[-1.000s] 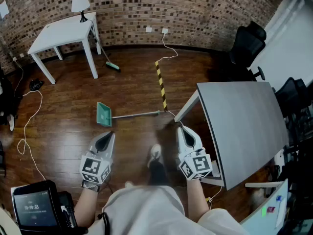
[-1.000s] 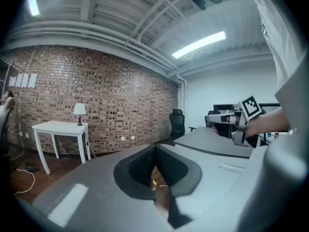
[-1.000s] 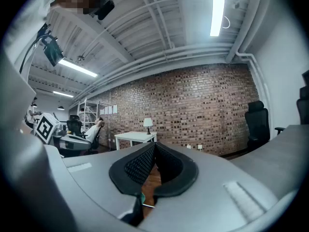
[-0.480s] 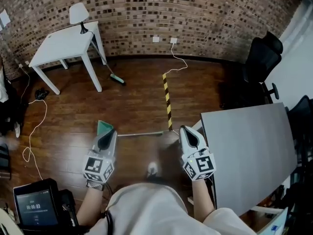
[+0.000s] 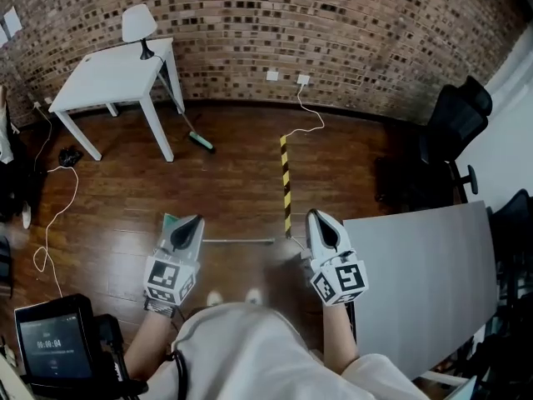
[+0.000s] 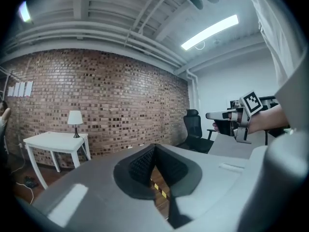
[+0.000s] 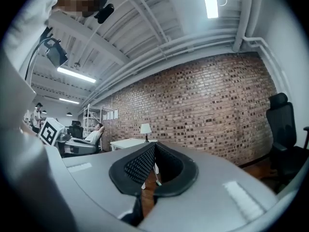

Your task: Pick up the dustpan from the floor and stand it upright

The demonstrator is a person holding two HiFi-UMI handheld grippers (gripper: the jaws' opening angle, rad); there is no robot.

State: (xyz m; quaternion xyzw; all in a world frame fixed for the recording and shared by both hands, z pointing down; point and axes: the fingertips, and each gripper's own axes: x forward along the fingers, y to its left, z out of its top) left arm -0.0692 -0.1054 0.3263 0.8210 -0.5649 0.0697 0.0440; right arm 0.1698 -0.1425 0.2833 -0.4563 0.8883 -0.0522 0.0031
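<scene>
The person has walked forward across the wooden floor (image 5: 233,182), and the dustpan (image 5: 237,241), which lay well ahead of both grippers a second ago, now lies just in front of their feet. Its green pan (image 5: 170,221) peeks out from behind the tip of the left gripper (image 5: 188,226), and its thin handle runs along the floor towards the right gripper (image 5: 321,226), ending near the foot of the yellow-and-black striped tape (image 5: 286,182). Both grippers are carried roughly level, well above the floor. Each gripper's own view shows its jaws pressed together with nothing between them, only the brick wall (image 5: 333,23) and the white table (image 5: 117,65) beyond. So the walk-up looks finished but the pick-up has not begun: the dustpan is flat on the floor, untouched, and a gripper would likely need to tip downward, part its jaws and come down over the handle or the pan's rim
</scene>
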